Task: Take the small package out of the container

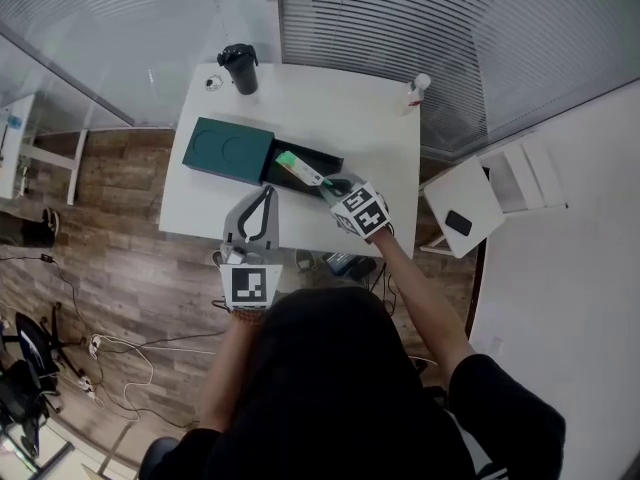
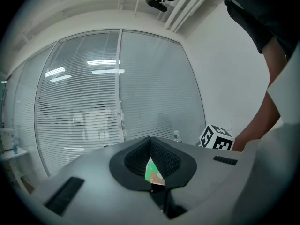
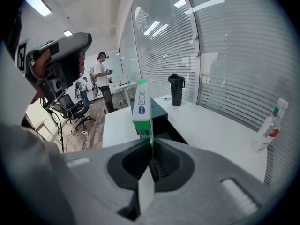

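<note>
The small package (image 3: pixel 142 109) is gripped by its thin edge in the clenched right gripper (image 3: pixel 151 144) and held over the open tray of the container (image 1: pixel 228 149). Bare table (image 1: pixel 330 108) is left to its right. Beyond it, a bottle (image 1: pixel 417 89) and a cup (image 1: pixel 240 69) are set near the far edge. The left gripper (image 1: pixel 262 203) is held at its left, closed on nothing.

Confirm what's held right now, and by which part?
Right gripper pinches the small green package by its near end; left gripper holds nothing.
</note>
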`<act>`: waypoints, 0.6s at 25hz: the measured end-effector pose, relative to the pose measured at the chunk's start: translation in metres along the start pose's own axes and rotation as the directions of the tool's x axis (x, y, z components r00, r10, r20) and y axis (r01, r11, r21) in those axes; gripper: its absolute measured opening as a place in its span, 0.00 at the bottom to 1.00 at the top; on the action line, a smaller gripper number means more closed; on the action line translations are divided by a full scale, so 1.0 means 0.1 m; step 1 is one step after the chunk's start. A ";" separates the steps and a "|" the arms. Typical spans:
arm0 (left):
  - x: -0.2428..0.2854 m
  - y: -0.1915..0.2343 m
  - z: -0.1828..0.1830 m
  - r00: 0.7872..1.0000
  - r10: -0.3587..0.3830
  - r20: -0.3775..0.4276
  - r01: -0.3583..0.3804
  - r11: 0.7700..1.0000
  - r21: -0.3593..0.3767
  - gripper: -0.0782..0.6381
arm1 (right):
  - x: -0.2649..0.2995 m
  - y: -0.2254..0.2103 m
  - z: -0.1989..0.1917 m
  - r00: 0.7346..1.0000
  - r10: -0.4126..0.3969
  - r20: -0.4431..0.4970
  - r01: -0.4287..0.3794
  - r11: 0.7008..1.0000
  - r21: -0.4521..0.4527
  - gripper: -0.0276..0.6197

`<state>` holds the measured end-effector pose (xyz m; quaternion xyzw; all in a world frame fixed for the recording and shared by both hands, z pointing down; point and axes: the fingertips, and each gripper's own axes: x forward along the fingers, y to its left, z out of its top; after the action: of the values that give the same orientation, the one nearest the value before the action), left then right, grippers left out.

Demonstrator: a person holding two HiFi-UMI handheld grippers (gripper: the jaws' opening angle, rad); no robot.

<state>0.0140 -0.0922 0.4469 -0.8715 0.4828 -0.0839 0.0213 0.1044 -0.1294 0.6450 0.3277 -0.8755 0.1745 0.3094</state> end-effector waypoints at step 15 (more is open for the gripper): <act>0.06 -0.15 0.05 1.000 -0.019 0.007 0.019 1.000 -0.010 0.11 | -0.40 -0.01 0.14 0.986 -0.060 0.158 0.036 0.988 0.150 0.05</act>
<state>0.0307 -0.0895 0.4445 -0.8765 0.4746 -0.0787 0.0178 0.1223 -0.1190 0.6083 0.3840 -0.8742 0.2036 0.2164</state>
